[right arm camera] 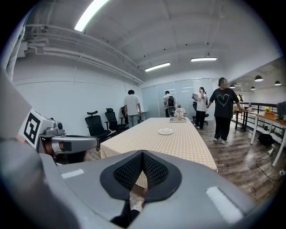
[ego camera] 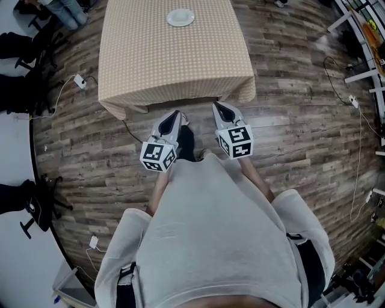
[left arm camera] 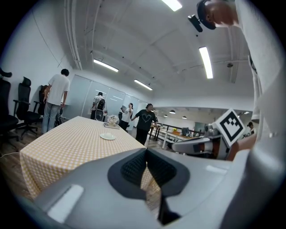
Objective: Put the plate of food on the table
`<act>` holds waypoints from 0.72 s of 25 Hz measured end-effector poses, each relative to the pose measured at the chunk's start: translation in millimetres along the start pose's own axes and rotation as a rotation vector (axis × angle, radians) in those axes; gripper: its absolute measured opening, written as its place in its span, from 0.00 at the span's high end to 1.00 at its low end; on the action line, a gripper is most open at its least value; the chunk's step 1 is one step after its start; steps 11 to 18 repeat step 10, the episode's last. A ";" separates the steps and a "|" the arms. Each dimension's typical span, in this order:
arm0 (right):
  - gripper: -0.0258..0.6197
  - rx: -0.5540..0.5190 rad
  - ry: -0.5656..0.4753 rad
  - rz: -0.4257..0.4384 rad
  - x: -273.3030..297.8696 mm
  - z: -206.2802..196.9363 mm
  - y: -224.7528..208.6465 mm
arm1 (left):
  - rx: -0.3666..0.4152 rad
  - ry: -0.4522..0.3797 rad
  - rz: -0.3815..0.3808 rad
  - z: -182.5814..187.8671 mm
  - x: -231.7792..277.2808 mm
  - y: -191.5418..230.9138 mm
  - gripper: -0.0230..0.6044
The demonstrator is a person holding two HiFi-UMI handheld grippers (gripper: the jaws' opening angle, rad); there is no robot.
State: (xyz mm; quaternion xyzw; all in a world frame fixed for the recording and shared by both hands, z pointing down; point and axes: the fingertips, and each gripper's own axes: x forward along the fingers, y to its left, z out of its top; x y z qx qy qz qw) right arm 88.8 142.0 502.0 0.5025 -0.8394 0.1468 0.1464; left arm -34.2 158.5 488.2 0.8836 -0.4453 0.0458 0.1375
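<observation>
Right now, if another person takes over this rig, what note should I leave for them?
Left hand-held gripper: shut, empty.
Right hand-held gripper: shut, empty.
Both are short of the near edge of the table.
A white plate lies on the table, toward its far side; food on it cannot be made out.
Nothing is carried.
Left: confirm this plate is the one meant.

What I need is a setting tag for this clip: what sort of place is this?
Probably an open-plan office: swivel chairs along the wall, ceiling strip lights, and a long clothed table.
</observation>
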 end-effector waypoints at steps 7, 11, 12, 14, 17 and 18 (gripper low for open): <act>0.96 -0.001 0.001 -0.003 -2.2 -1.3 4.0 | -0.003 -0.005 0.002 -0.4 -5.2 0.8 0.95; 0.96 -0.004 0.001 -0.001 -4.4 -2.8 6.6 | -0.005 -0.009 0.003 -1.8 -8.7 0.2 0.95; 0.96 -0.004 0.001 -0.001 -4.4 -2.8 6.6 | -0.005 -0.009 0.003 -1.8 -8.7 0.2 0.95; 0.96 -0.004 0.001 -0.001 -4.4 -2.8 6.6 | -0.005 -0.009 0.003 -1.8 -8.7 0.2 0.95; 0.96 -0.004 0.001 -0.001 -4.4 -2.8 6.6 | -0.005 -0.009 0.003 -1.8 -8.7 0.2 0.95; 0.96 -0.004 0.001 -0.001 -4.4 -2.8 6.6 | -0.005 -0.009 0.003 -1.8 -8.7 0.2 0.95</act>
